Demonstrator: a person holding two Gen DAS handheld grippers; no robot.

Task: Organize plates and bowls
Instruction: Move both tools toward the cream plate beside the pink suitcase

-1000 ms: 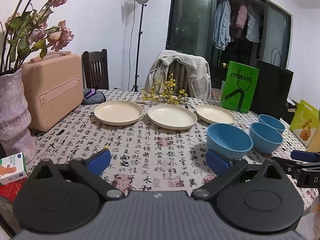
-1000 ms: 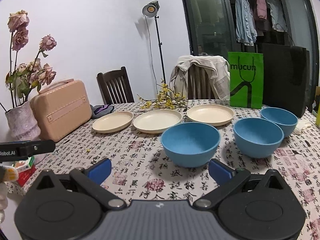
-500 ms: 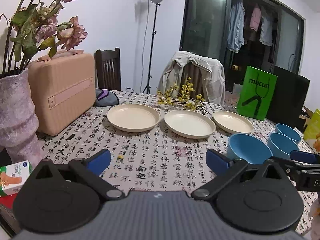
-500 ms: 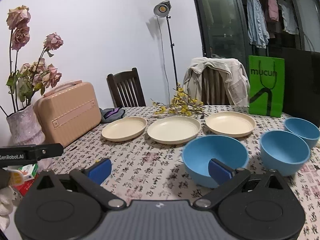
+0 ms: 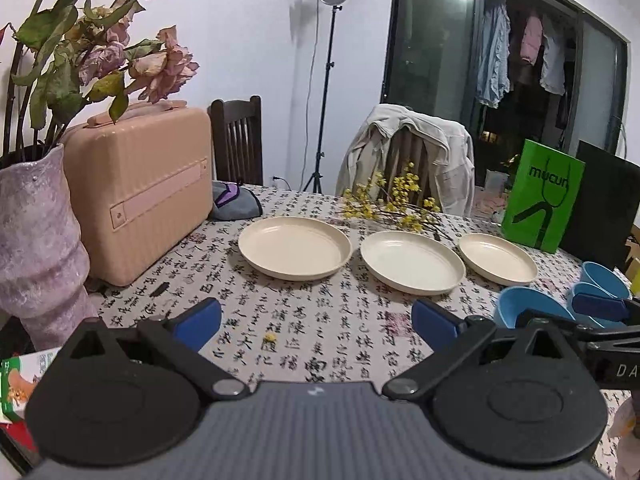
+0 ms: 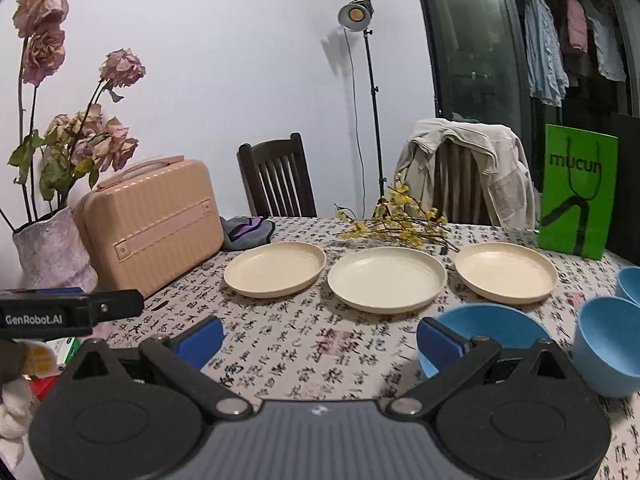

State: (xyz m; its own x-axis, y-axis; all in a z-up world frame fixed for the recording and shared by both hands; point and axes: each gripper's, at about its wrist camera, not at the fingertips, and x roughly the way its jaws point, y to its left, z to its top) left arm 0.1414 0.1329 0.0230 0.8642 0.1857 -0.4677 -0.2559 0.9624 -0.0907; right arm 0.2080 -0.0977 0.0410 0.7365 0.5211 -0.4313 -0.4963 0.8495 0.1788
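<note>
Since a second ago, drawn back from the near blue bowl (image 6: 486,330), which then sat whole ahead of the right gripper (image 6: 318,338) and now lies partly behind its right finger (image 6: 440,342). Left gripper (image 5: 316,322) swung leftward too, facing the plates rather than the bowls. Both spread wide, holding nothing, hovering over the table (image 5: 340,320).

Readable: "mucun" in dark letters on the green bag (image 6: 576,192); "GenRobot.AI" on the side of the left gripper as seen from the right wrist; "DA" on the right gripper's side in the left view, rest cut off. Black calligraphy characters and red seals all over the tablecloth.

Taking the green bag as landmark: three cream plates (image 5: 295,253) (image 5: 412,261) (image 5: 497,258) in a row to its left, apart from each other. Two more blue bowls (image 6: 608,346) (image 6: 630,282) in front of it, toward the right edge. Yellow flower sprigs (image 6: 394,220) left of it, behind the plates. Far left of it, a pink case (image 6: 150,220) and a vase (image 6: 52,252) of dried roses. Behind the table, a bare chair (image 6: 278,178), a jacket-draped chair (image 6: 468,170) and a lamp stand (image 6: 358,14).
</note>
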